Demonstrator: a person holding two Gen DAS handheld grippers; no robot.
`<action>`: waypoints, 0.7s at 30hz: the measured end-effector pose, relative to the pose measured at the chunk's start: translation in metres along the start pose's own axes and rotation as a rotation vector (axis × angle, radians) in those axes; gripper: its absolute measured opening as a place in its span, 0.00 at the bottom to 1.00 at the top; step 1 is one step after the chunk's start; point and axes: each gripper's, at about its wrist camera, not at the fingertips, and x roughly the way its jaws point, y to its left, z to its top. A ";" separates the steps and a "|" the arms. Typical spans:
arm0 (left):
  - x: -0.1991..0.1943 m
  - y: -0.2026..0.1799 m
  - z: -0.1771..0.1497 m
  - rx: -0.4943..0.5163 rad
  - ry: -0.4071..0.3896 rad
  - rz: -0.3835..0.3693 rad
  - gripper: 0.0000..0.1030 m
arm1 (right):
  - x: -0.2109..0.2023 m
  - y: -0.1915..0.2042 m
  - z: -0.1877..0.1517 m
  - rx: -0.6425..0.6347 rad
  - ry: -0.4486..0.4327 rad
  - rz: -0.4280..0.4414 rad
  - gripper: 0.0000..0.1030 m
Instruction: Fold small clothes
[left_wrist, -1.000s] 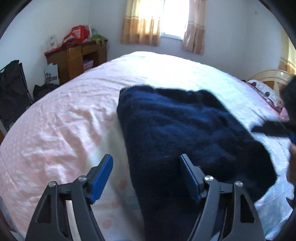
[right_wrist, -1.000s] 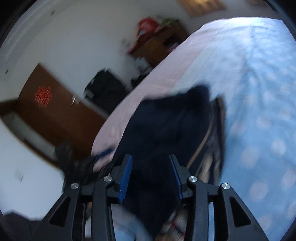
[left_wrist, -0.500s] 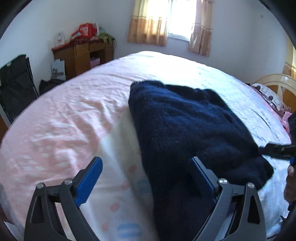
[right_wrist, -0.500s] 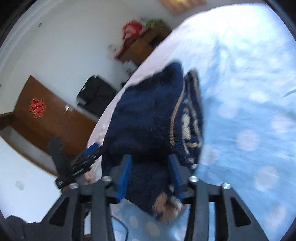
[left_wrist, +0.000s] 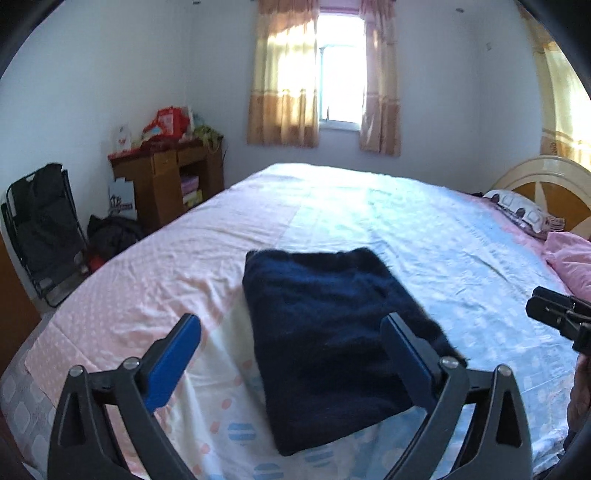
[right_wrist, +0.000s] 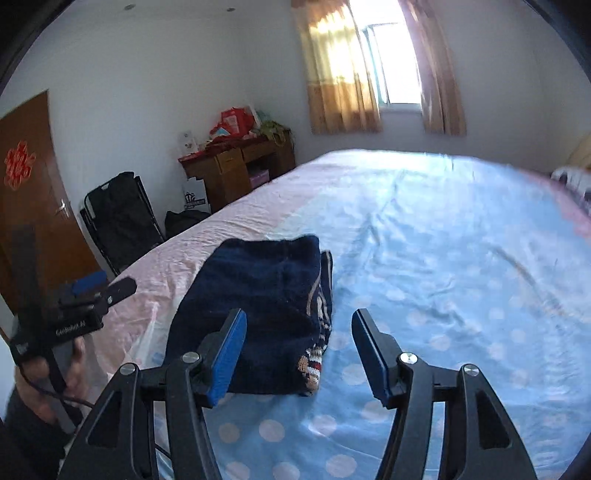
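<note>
Sweater navy, folded in rectangle, lies on bed, just ahead of both tools. Left tool released, fingers wide, above sweater near edge. Right tool released, holds nothing, sweater ahead-left of it.

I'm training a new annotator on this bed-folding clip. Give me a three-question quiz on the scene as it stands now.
1. True or false: the right gripper is clamped on the folded navy knitted sweater.
2. Multiple choice: the sweater lies on A) the wooden desk, B) the pink-and-blue dotted bedsheet, C) the black folding chair.
3. Fill in: the left gripper has its jaws ____.

Key: 1 false, it is open and holds nothing; 2 B; 3 open.
</note>
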 end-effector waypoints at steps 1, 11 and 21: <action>-0.003 -0.002 0.000 0.005 -0.008 -0.002 0.97 | -0.007 0.004 0.000 -0.019 -0.015 -0.009 0.59; -0.009 -0.006 -0.001 0.010 -0.020 -0.005 0.97 | -0.035 0.029 0.000 -0.089 -0.111 -0.068 0.59; -0.015 -0.008 -0.003 0.007 -0.030 -0.003 0.97 | -0.038 0.028 -0.003 -0.074 -0.115 -0.082 0.60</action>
